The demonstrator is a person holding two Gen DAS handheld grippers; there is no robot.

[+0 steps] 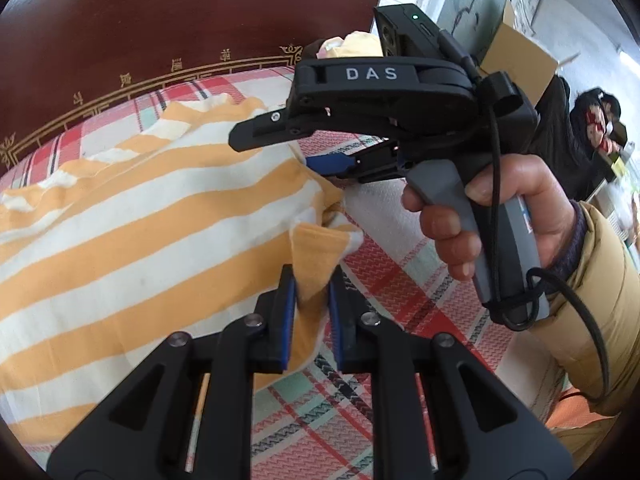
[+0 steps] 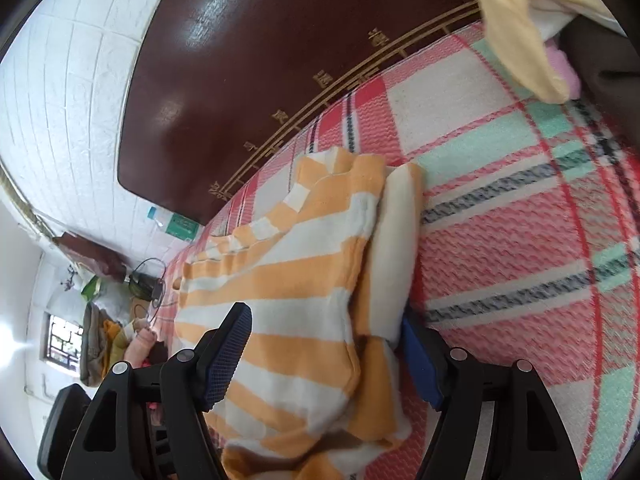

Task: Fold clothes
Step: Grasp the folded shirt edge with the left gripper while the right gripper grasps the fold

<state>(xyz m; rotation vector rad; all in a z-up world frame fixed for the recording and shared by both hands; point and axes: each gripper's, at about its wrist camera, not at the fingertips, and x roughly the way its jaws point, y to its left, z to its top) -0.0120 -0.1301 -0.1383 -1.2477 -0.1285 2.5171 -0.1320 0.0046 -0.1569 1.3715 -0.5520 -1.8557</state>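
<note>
An orange-and-white striped shirt lies on a red, white and green plaid blanket on a bed. My left gripper is shut on a corner of the shirt near its edge. My right gripper shows in the left wrist view, held by a hand, its fingers spread over the shirt's far edge. In the right wrist view the right gripper is open, with the shirt bunched between its blue pads.
A dark brown headboard with gold trim stands behind the bed. A pile of pale yellow and pink clothes lies by the headboard. A white tiled wall and clutter are at the left; a cardboard box stands at the right.
</note>
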